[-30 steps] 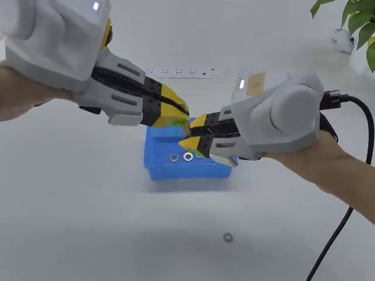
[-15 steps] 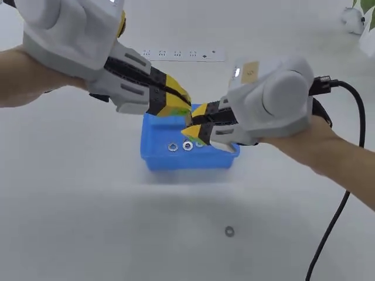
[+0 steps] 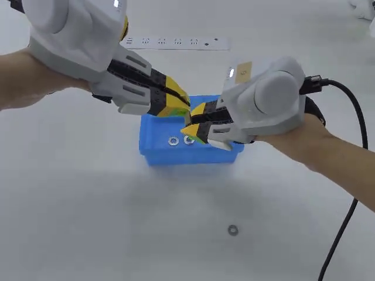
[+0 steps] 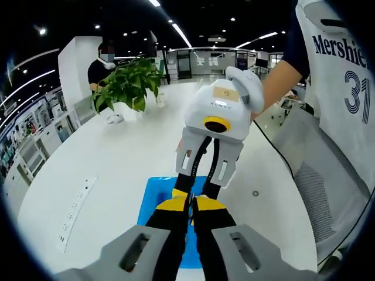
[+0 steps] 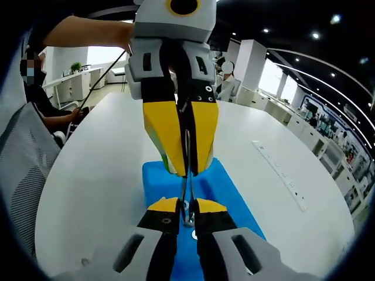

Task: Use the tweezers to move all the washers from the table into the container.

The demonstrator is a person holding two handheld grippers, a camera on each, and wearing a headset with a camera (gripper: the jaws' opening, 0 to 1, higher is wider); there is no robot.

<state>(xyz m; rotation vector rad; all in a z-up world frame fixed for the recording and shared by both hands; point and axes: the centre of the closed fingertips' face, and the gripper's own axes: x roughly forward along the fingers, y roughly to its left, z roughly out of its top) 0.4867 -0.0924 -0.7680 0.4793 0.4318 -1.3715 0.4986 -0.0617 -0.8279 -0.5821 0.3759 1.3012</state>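
Note:
A blue container (image 3: 153, 153) sits mid-table with two washers (image 3: 173, 141) lying in it. One more washer (image 3: 233, 230) lies on the white table nearer to me. Both grippers meet tip to tip above the container. My left gripper (image 3: 185, 106) comes in from the upper left and is shut on the top of thin metal tweezers (image 5: 186, 186). My right gripper (image 3: 189, 127) comes in from the right. In its own view the right gripper (image 5: 187, 209) is shut on the tweezers' legs just over the container's floor (image 5: 220, 193), with a washer (image 5: 194, 235) below the tips.
A white power strip (image 3: 174, 42) lies at the far side of the table. The right gripper's black cable (image 3: 358, 175) trails off to the right. In the left gripper view a potted plant (image 4: 126, 85) stands on the table and an office chair (image 4: 328, 193) is beside it.
The head camera has tilted, so the container sits higher in view. Both grippers stay joined on the tweezers above the container, with little movement of their own.

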